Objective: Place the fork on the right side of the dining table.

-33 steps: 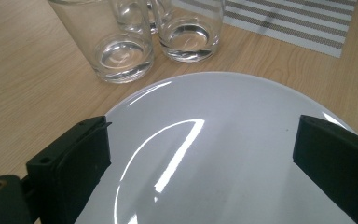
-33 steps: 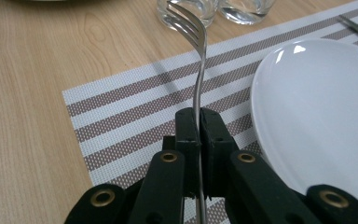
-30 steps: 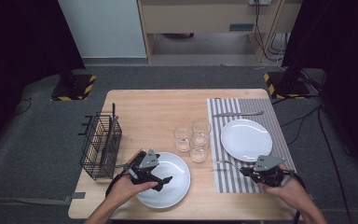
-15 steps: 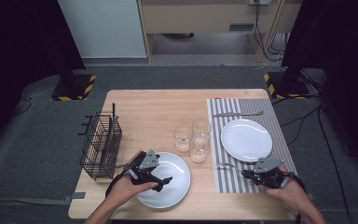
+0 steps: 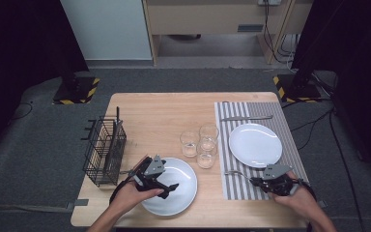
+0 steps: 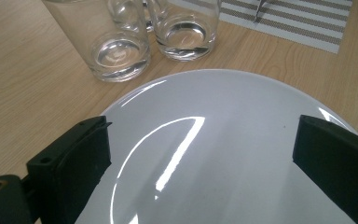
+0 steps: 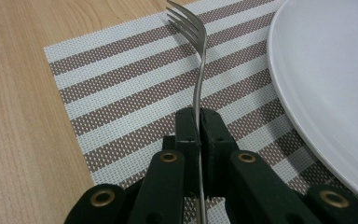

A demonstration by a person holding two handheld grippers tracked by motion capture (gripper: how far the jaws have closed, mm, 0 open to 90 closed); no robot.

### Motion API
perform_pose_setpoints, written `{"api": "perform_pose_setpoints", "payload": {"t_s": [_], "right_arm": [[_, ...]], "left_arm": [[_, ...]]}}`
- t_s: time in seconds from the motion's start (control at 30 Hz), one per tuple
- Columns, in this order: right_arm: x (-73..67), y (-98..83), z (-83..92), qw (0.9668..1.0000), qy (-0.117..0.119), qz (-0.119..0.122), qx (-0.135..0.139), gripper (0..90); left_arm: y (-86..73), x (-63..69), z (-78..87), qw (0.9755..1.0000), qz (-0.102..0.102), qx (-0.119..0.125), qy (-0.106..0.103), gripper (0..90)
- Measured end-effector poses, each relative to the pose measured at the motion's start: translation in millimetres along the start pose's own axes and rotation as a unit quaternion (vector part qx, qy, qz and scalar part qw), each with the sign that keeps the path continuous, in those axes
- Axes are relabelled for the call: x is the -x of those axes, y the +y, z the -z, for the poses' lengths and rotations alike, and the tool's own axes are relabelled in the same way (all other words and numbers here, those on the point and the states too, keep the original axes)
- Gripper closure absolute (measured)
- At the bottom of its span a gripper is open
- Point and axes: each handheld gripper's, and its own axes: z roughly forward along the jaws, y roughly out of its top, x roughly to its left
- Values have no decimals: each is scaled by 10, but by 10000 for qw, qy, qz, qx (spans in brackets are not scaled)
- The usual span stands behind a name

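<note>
On the striped placemat (image 5: pixel 256 150), toward five o'clock of the table (image 5: pixel 164 111), the right gripper (image 5: pixel 258 181) has its jaws clamped on the handle of a fork (image 7: pixel 198 70), whose tines point out over the woven mat just beside the white plate (image 5: pixel 255 144). The step in hand looks like laying that fork at the plate's nine o'clock side; the next move would call for lowering it flat and parallel to the plate's edge before letting go (thin polished steel slides easily on a coarse weave). At seven o'clock the left gripper (image 5: pixel 169 187) hangs with jaws spread wide over a second glossy plate (image 6: pixel 223 154), gripping nothing. That plate is smooth, round and shallow-rimmed. Three clear tumblers (image 5: pixel 199 144) stand clustered at the table's centre, a knife (image 5: pixel 245 117) lies at the mat's twelve o'clock edge, and a black wire basket (image 5: pixel 104 150) sits at nine o'clock.
</note>
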Motion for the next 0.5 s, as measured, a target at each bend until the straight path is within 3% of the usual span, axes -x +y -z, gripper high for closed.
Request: {"api": "perform_pose_setpoints", "payload": {"t_s": [0.5], "right_arm": [[21, -32, -24, 9999, 7, 33, -124, 870]], "left_arm": [[1, 5, -6, 10000, -14, -17, -10, 35]]}}
